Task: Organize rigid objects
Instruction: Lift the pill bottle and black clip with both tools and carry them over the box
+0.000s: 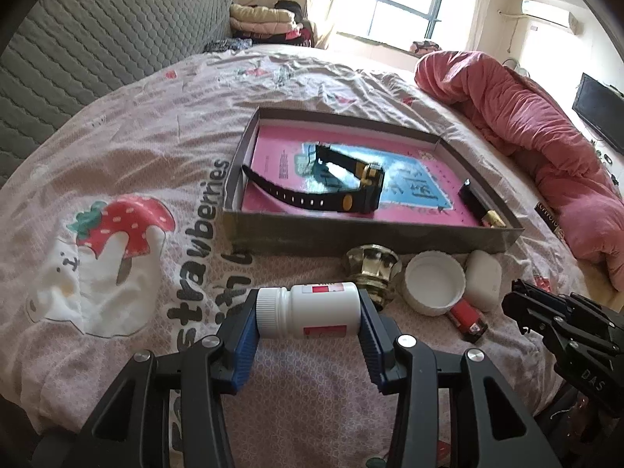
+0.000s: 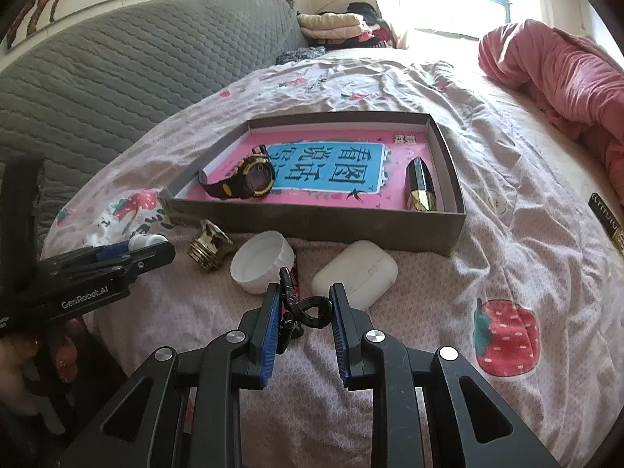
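Observation:
My left gripper [image 1: 308,298] is shut on a white pill bottle [image 1: 312,310], which lies sideways with its ribbed cap against the left pad, just above the strawberry-print bedsheet. My right gripper [image 2: 305,292] is shut on a black clip with a curled hook [image 2: 312,314]. Ahead of both sits a shallow grey box [image 2: 312,222] lined with a pink book. It holds a black-and-yellow watch [image 2: 249,181] and a black-and-gold faceted tube [image 2: 419,185].
In front of the box lie a gold knob [image 2: 208,249], a white lid [image 2: 261,263], a white earbud case [image 2: 355,275] and a red lighter [image 1: 468,318]. A pink duvet [image 1: 526,124] is heaped at the right. A grey quilted headboard [image 1: 97,39] stands at the left.

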{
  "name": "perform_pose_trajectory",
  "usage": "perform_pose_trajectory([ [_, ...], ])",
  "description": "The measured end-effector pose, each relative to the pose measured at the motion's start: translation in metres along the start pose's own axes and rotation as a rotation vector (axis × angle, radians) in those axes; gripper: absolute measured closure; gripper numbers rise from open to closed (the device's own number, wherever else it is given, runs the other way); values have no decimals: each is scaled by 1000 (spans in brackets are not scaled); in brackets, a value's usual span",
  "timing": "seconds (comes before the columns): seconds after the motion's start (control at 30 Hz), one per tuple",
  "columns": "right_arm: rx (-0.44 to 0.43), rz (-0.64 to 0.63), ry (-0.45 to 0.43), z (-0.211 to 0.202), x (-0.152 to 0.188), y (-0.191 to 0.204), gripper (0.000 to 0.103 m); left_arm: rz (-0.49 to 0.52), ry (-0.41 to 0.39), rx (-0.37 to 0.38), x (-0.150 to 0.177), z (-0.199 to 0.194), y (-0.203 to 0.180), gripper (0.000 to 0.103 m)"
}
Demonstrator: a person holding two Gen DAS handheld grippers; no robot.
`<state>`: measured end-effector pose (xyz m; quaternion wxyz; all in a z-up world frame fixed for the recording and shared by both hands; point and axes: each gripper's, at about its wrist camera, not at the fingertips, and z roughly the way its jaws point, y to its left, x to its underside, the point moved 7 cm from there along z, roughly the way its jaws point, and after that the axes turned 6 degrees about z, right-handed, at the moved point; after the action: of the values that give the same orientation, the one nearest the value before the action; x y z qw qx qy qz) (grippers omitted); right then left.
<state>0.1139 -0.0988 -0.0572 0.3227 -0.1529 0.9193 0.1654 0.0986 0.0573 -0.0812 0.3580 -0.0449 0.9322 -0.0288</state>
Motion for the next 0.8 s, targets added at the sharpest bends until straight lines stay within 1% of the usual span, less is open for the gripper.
perform_pose_trajectory([
  [0.37, -6, 59, -43, 0, -19, -15, 78, 31, -62, -16, -12, -12, 0, 57],
  [0.53, -16, 86, -53, 1, -24, -21, 78, 16, -73, -9, -17, -13, 6, 57],
  [0.8, -33, 104, -72, 1, -33, -25, 78, -13, -85, -27, -24, -9, 23, 57],
])
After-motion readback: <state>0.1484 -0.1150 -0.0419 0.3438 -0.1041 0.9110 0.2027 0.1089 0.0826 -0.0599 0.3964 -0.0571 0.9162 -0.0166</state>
